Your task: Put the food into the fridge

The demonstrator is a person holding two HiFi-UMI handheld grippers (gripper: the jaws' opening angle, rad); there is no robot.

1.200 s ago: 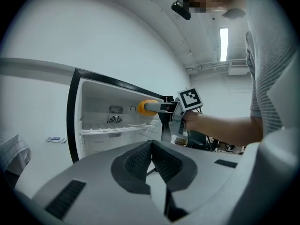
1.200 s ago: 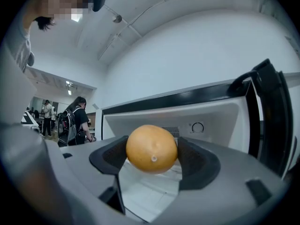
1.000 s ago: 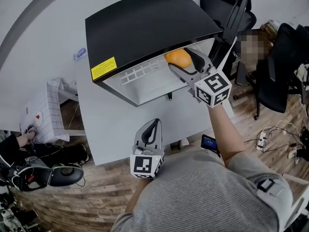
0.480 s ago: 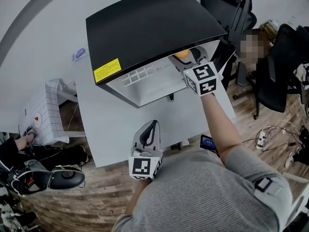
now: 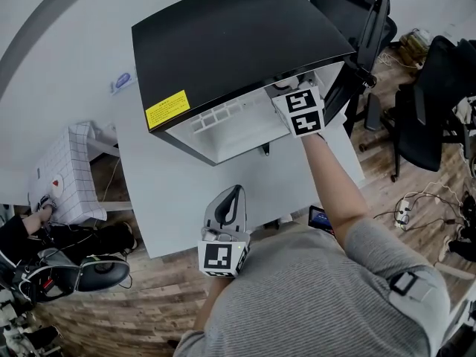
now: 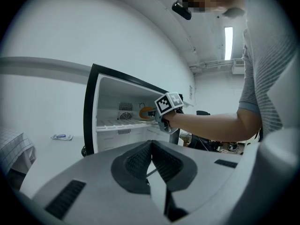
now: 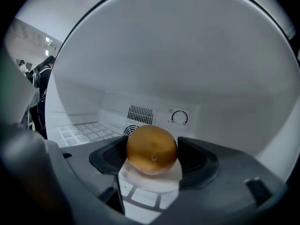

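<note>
A black mini fridge (image 5: 223, 43) stands open on the white table (image 5: 186, 195). My right gripper (image 5: 299, 111) reaches into its upper compartment; only the marker cube shows in the head view. In the right gripper view, the right gripper (image 7: 152, 157) is shut on an orange (image 7: 152, 149), with a dark pad against each side, just above the white shelf (image 7: 86, 131). From the left gripper view the orange (image 6: 146, 111) shows inside the fridge (image 6: 91, 107). My left gripper (image 5: 236, 192) stays at the table's near edge, jaws shut and holding nothing (image 6: 151, 146).
The fridge's back wall carries a vent and a thermostat dial (image 7: 179, 117). Black office chairs (image 5: 439, 103) stand right of the table, with cables on the wooden floor. A phone (image 5: 323, 219) lies near the table's right corner. A small packet (image 5: 123, 82) rests left of the fridge.
My right gripper has carried the orange deeper into the fridge, so the orange is now hidden under the fridge top in the head view. The left gripper has stayed put.
</note>
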